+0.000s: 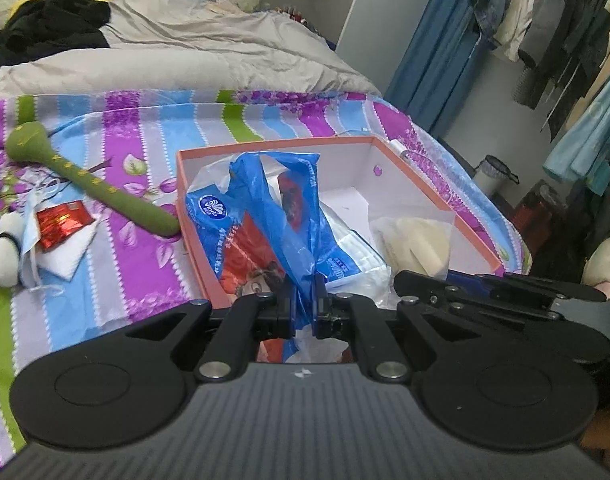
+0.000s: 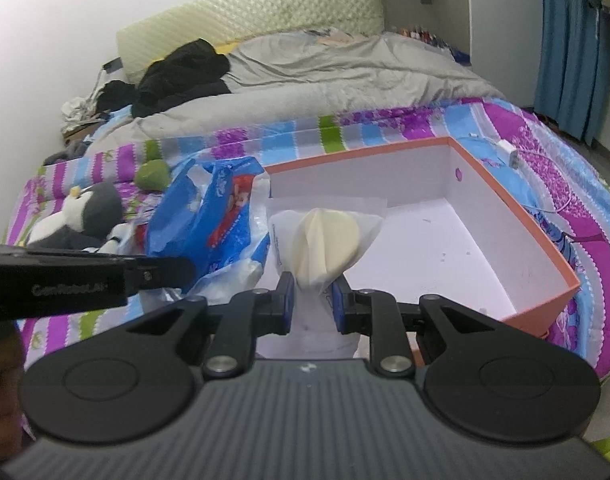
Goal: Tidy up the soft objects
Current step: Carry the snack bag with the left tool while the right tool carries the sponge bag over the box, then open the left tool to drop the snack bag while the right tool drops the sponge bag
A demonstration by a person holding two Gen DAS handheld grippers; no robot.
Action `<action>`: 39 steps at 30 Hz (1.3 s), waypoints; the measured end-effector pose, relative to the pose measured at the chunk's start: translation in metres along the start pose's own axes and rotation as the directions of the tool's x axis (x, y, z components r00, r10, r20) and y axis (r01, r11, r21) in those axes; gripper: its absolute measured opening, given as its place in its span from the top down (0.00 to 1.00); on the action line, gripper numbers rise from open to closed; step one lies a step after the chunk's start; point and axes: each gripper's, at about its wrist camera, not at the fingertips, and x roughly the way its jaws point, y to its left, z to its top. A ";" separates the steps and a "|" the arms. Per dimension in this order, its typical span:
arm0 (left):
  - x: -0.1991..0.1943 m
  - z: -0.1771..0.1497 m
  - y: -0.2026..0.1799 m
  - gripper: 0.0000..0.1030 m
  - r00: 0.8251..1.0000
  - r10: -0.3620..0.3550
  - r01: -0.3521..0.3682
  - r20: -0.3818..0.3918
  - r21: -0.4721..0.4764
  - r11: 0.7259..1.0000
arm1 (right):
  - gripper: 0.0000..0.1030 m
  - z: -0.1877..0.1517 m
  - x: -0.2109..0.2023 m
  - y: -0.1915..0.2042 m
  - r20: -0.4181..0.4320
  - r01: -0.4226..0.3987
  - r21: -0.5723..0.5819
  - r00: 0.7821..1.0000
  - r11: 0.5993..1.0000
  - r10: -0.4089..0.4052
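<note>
An orange box with a white inside (image 1: 273,146) (image 2: 553,256) lies open on the striped bed. My left gripper (image 1: 303,300) is shut on the blue plastic tissue pack (image 1: 265,216), held over the box's left part; the pack also shows in the right wrist view (image 2: 221,224). My right gripper (image 2: 313,300) is shut on a clear bag with a cream soft item (image 2: 325,240), held over the box's near edge; the item shows in the left wrist view (image 1: 417,244). A green plush stick (image 1: 81,176), a penguin plush (image 2: 85,216) and a small panda plush (image 1: 3,252) lie left of the box.
A red foil packet (image 1: 63,224) on white tissue (image 1: 65,256) lies on the striped sheet (image 1: 145,264). A grey duvet (image 1: 209,48) and black clothes (image 1: 53,20) are further back. A white charger with cable (image 2: 509,152) lies right of the box. Hanging clothes (image 1: 553,20) are on the right.
</note>
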 end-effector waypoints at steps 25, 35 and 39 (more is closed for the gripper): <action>0.122 0.035 0.007 0.70 0.990 -0.020 0.020 -0.142 -0.001 1.000 | 0.53 0.017 0.104 -0.070 -0.159 0.066 0.101 0.986 0.993 -0.049; 0.073 0.033 -0.001 0.70 0.997 -0.008 0.010 -0.071 0.019 1.000 | 0.53 0.015 0.072 -0.066 -0.106 0.049 0.133 0.994 0.990 -0.034; 0.045 0.029 -0.002 0.70 0.999 -0.006 0.006 -0.035 0.017 1.000 | 0.53 0.015 0.053 -0.058 -0.074 0.042 0.127 0.997 0.991 -0.032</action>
